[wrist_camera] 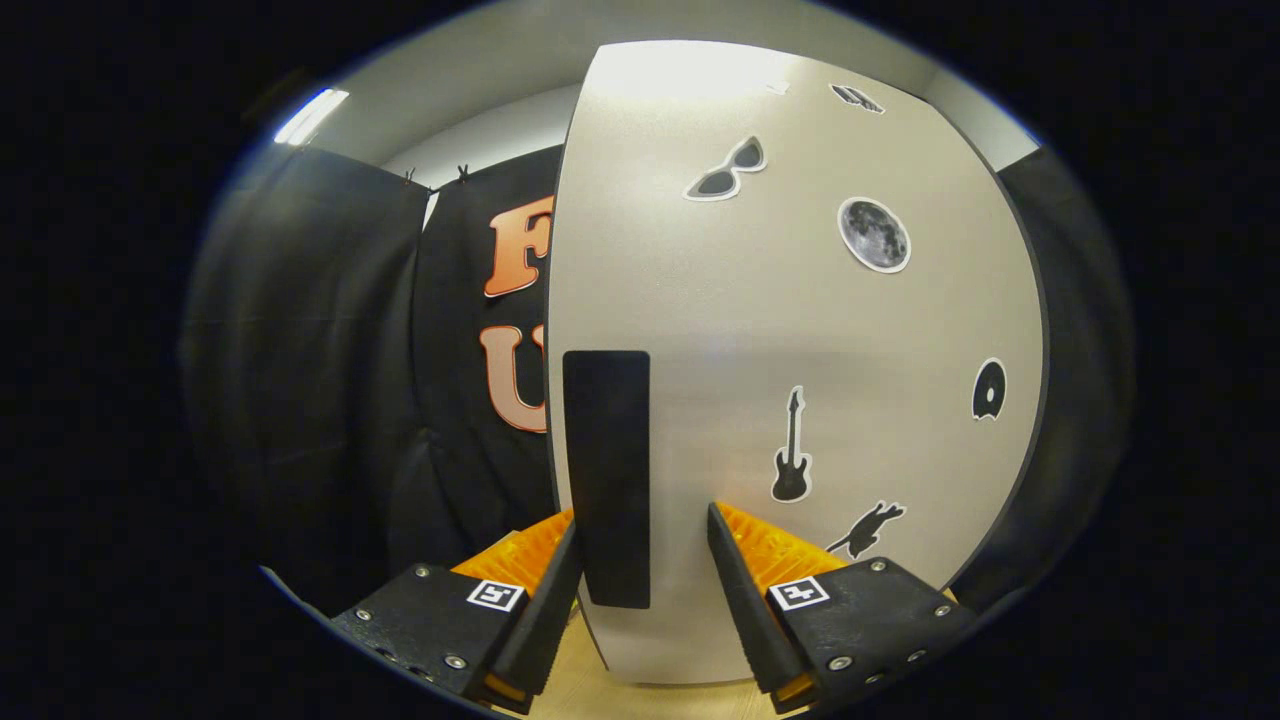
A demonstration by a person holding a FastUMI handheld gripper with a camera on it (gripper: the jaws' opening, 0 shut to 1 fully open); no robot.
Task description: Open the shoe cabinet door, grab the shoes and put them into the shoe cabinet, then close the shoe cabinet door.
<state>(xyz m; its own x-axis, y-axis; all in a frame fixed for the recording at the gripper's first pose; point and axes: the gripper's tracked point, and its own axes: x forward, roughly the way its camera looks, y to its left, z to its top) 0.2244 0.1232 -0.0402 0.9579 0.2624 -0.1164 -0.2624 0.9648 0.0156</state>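
While the door is still closed, the gripper [642,560] stands spread astride the handle [607,478], set to pinch and pull.

Fingers flank the dark upright handle without visibly pressing it; the handle sits at the left edge of the pale, sticker-dotted shoe cabinet door [800,330]; light wooden floor [570,690] below; black cloth wall [330,400] beyond; no shoes visible.

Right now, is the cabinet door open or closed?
Cannot tell. The door faces the open gripper, its black handle between the fingers; the door's edges reveal nothing.
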